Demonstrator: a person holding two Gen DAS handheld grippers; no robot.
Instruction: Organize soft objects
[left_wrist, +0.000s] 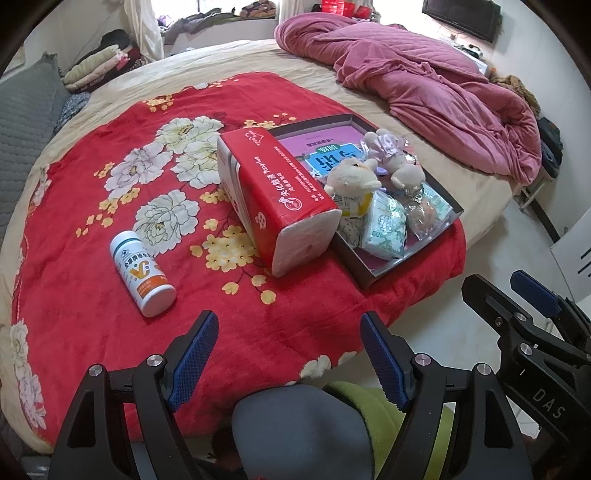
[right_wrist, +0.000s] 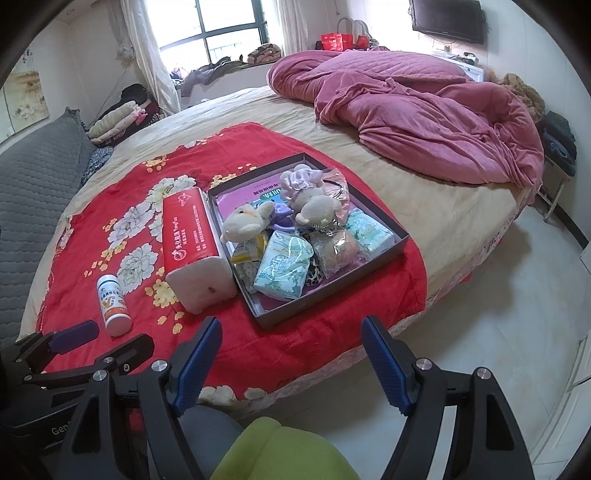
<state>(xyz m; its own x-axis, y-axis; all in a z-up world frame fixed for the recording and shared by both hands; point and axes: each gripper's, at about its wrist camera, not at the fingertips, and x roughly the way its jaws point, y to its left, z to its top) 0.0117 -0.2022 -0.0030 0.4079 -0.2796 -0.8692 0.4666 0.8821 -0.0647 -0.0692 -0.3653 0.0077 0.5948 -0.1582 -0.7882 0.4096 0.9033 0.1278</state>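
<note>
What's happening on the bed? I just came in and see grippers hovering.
Nothing is being held yet. The left gripper and right gripper both hang open at the bed's near edge. On the red blanket lie a bottle and a tissue pack. Beside the pack, the tray holds plush toys and small packets.

Your right tongs hang wide apart with nothing between them, off the near edge of the bed. Ahead on the red blanket sits a dark tray holding two plush toys, tissue packs and a wrapped bun. A red tissue pack lies touching the tray's left wall, a white bottle farther left. Your left tongs show at lower left.
</note>
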